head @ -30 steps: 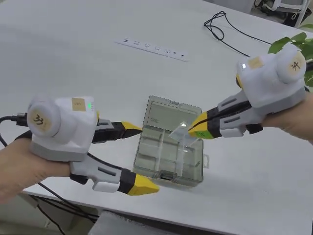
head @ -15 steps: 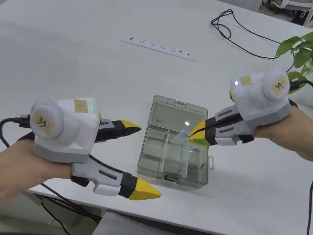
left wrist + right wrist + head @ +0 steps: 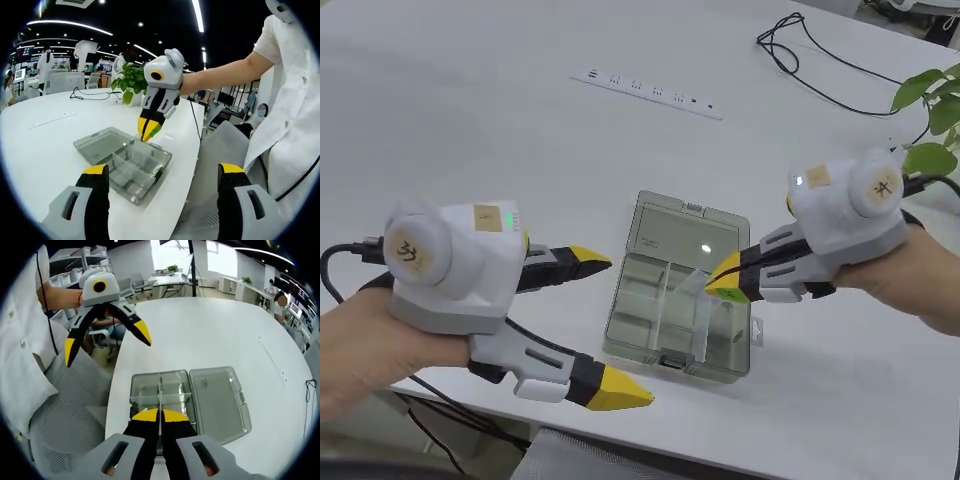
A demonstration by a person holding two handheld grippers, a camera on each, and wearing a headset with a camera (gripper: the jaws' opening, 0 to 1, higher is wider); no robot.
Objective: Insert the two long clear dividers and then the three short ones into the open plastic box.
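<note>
"Clear divider, where is it?"
"Pinched in the right gripper, just above the open box. The left gripper gapes beside it. Mid-insertion, I'd judge: next, align with a slot and press down."

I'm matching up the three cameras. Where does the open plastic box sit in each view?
Head view: plastic box lower centre, right of the left gripper.
Left gripper view: the box lower centre, below the right gripper.
Right gripper view: the box centre, just above the jaws shut on a clear divider.
Shared landmark: its flat open lid.
</note>
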